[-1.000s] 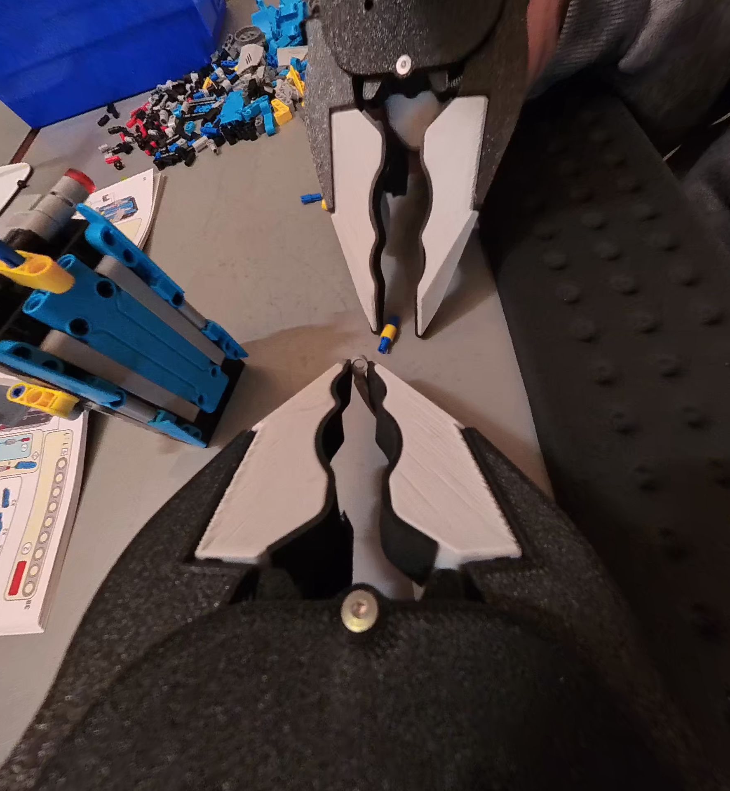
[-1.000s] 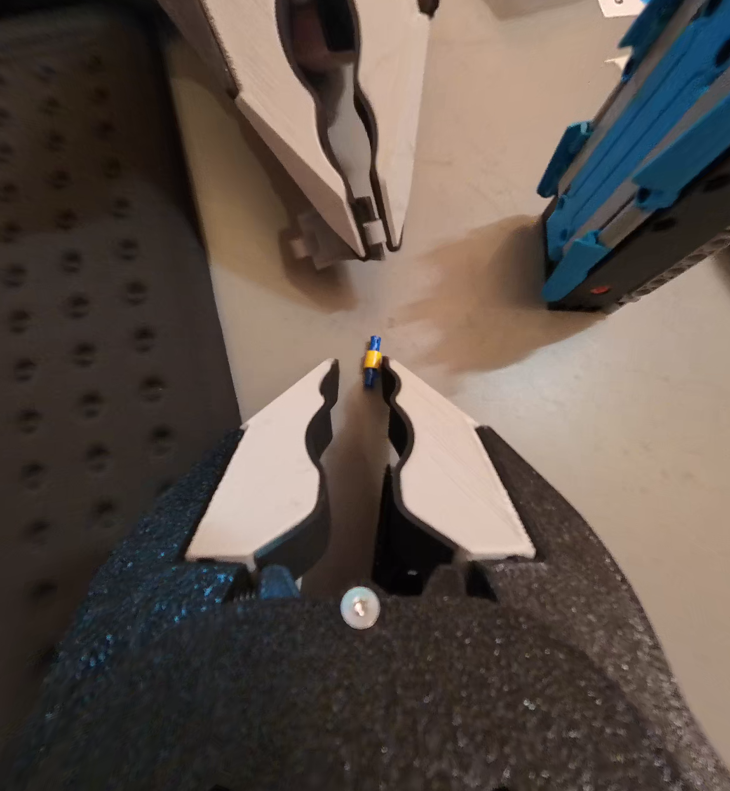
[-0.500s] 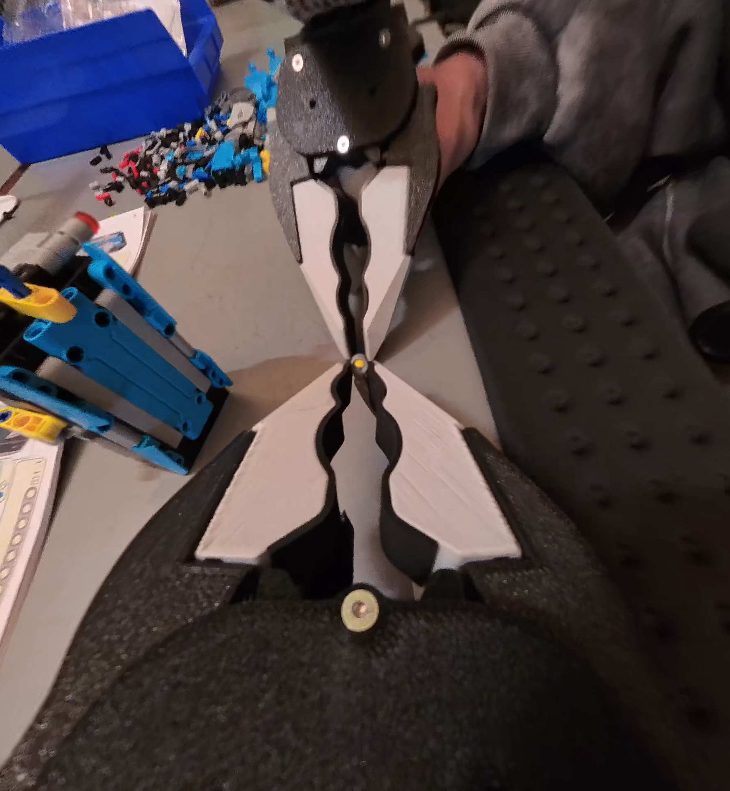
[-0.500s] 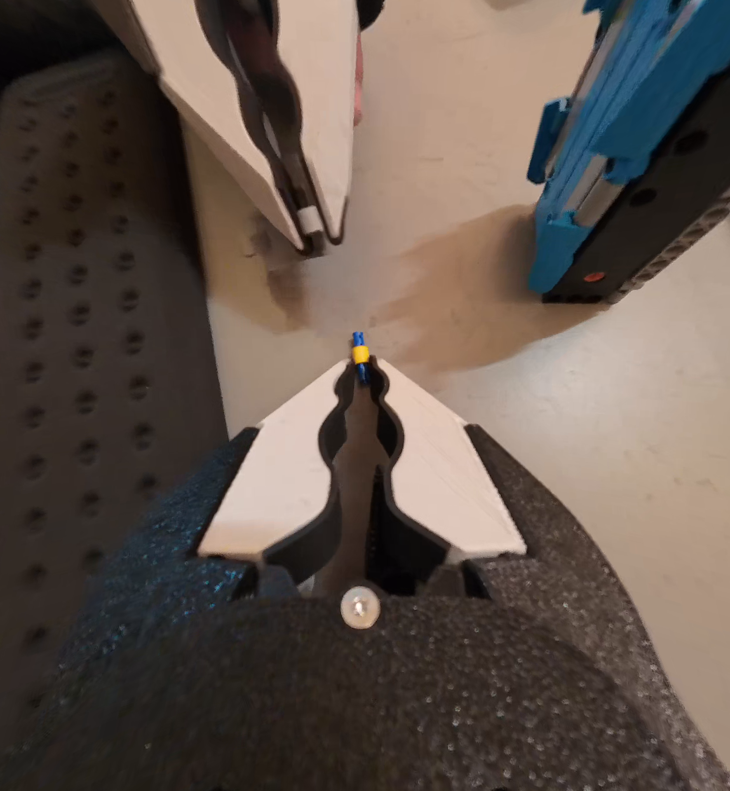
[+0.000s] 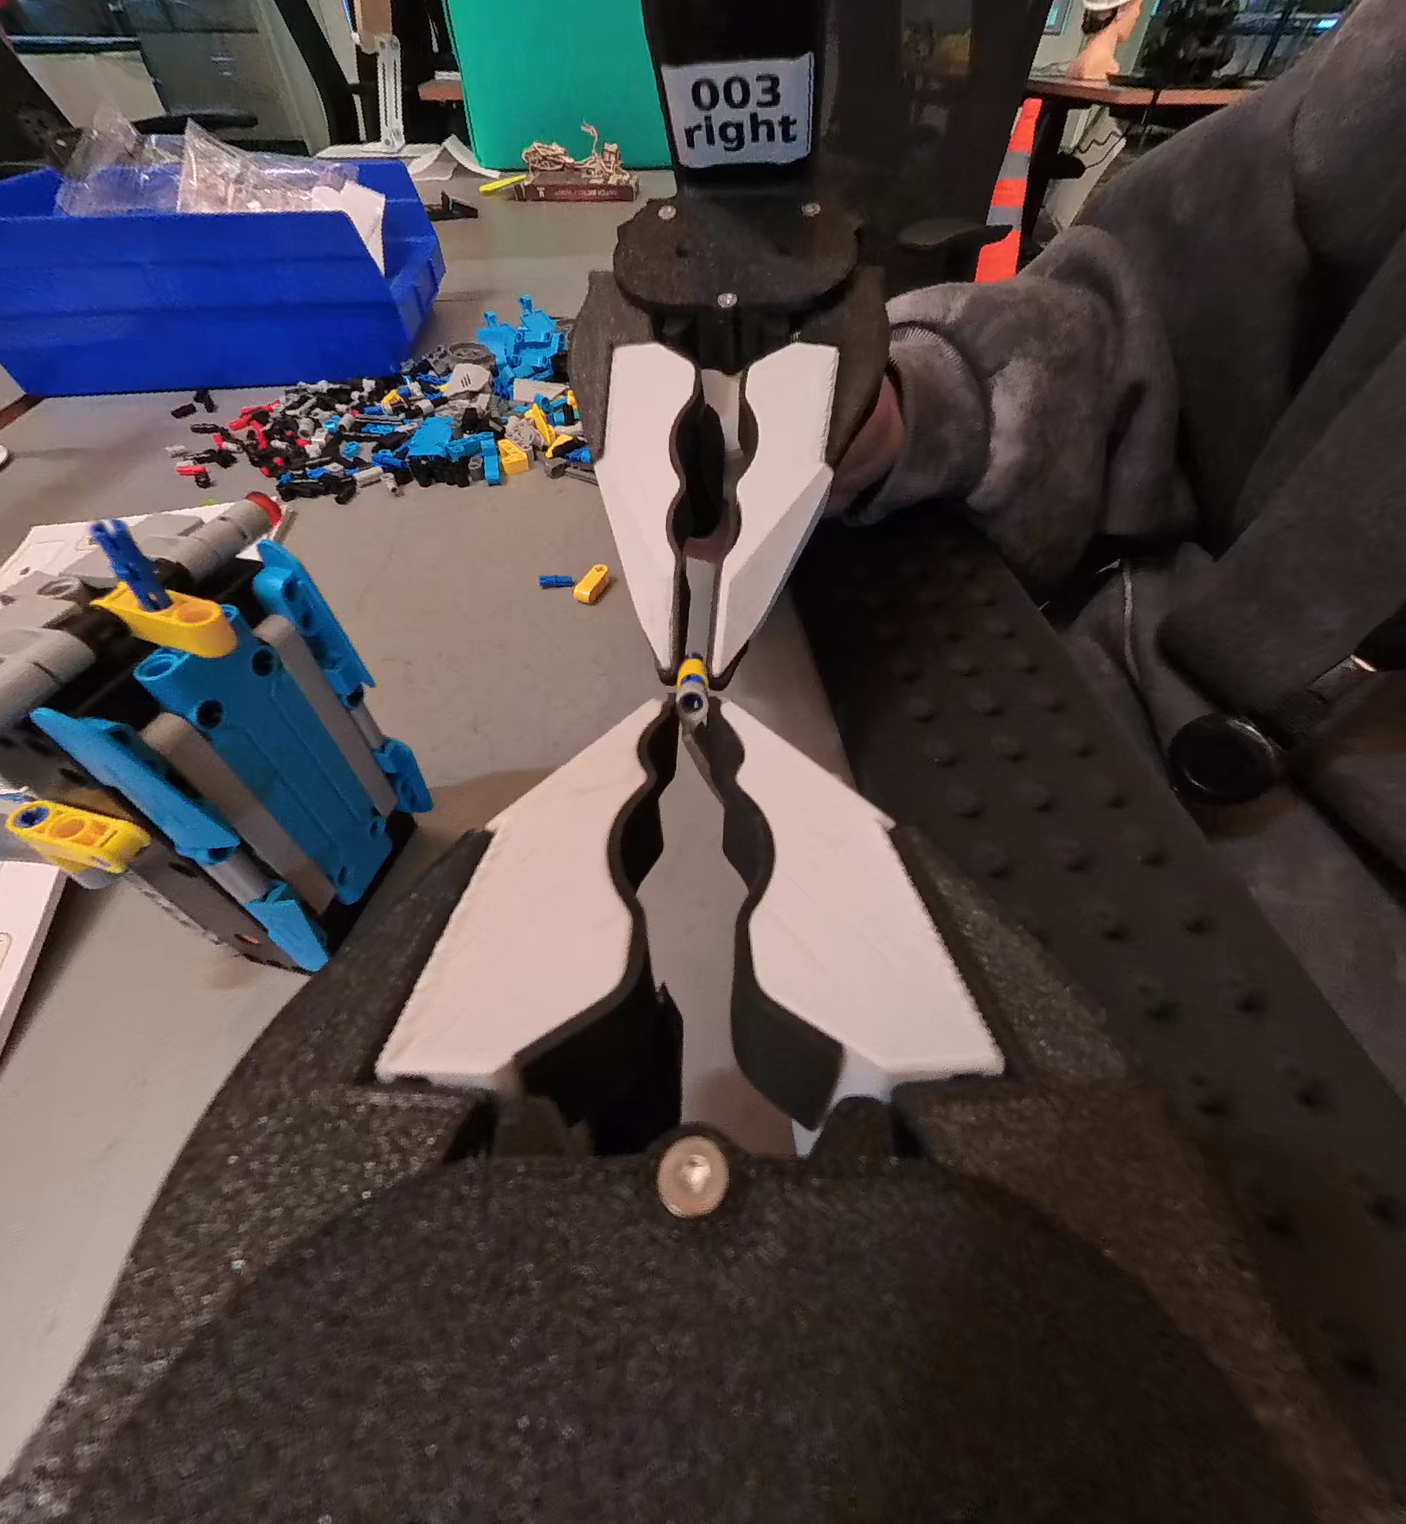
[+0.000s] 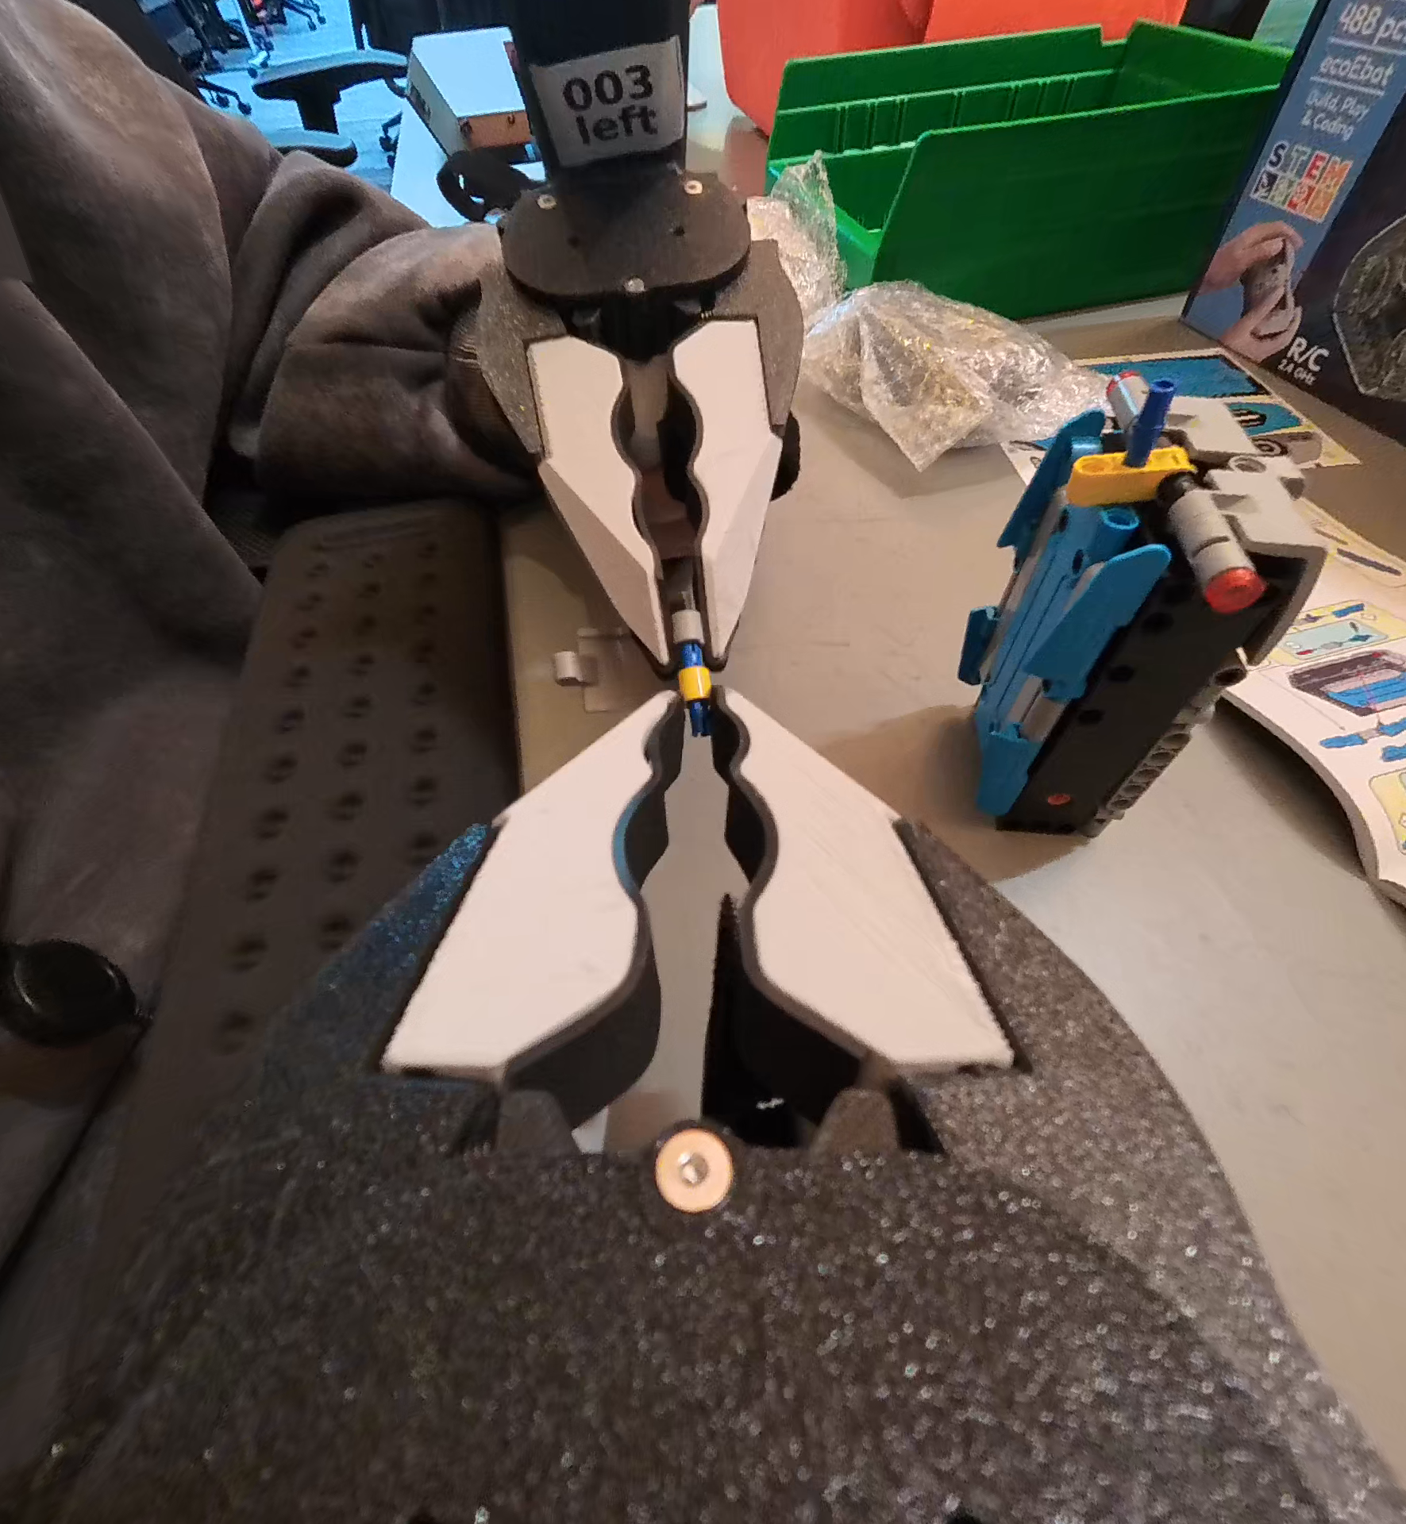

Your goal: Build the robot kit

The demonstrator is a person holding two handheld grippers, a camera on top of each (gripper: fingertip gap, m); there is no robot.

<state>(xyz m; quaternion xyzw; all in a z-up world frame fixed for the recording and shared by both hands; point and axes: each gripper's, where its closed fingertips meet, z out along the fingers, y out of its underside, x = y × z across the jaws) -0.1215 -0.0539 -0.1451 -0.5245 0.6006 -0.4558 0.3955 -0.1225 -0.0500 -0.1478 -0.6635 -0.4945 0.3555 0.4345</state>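
Where the two tips meet: your left gripper (image 5: 689, 719) clenches a grey sleeve (image 6: 685, 624); your right gripper (image 6: 697, 716) pinches the blue pin (image 6: 693, 693) with its yellow ring, above the table (image 5: 477, 627).
Risk: a tilted push can twist the pin out of your grip.
Cause: both holds are only at the tips.
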